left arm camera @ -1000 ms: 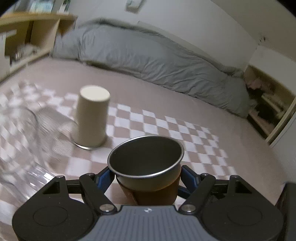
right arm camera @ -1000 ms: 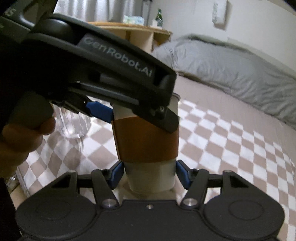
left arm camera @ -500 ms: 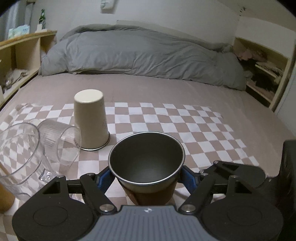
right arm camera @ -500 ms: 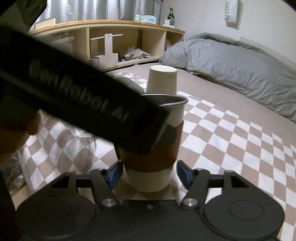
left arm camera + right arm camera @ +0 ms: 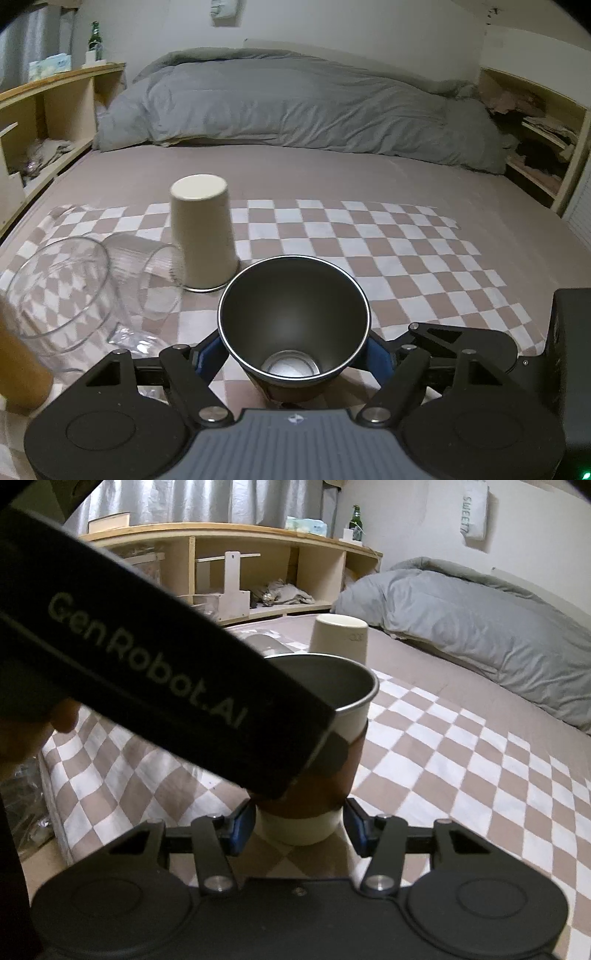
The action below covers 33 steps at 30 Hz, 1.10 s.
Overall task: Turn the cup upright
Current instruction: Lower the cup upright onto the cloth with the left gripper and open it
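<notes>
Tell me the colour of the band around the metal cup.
Brown, on the metal cup; clearest in the right wrist view.

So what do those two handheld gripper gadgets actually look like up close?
Each is matte black plastic. The left gripper has a ribbed grey centre panel, two round black discs, silver pivot screws and blue finger pads. The right gripper shows the same black linkages and blue pads. Pale "GenRobot.AI" lettering marks the left gripper's body.

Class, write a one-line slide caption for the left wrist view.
Left tongs grip an upright metal cup; beige cup stands inverted on the checkered cloth.
</notes>
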Each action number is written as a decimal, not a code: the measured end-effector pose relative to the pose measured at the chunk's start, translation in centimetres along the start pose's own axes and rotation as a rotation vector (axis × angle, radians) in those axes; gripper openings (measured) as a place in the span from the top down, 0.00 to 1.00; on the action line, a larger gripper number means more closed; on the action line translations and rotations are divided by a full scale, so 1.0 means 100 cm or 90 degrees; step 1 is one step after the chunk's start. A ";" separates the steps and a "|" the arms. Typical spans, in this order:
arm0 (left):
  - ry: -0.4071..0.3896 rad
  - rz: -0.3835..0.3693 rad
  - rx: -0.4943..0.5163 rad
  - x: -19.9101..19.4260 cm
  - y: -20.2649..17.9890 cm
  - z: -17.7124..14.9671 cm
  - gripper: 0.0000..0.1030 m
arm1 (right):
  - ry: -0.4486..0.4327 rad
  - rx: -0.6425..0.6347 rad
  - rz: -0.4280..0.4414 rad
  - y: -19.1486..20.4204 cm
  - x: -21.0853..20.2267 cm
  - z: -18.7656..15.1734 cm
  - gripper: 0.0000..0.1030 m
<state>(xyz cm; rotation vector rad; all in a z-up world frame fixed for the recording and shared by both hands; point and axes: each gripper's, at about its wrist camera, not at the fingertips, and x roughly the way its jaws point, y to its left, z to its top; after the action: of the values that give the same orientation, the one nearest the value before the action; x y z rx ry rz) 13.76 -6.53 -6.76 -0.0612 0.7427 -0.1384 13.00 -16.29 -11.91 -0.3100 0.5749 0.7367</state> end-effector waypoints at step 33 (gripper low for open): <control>-0.069 0.021 -0.024 -0.076 0.010 -0.012 0.00 | -0.001 0.059 -0.101 0.011 -0.101 0.023 0.06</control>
<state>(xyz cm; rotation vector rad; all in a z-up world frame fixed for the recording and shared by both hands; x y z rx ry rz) 7.52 -4.46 -2.70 -0.0924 0.6383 -0.0888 7.08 -19.95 -4.21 -0.2652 0.5740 0.5557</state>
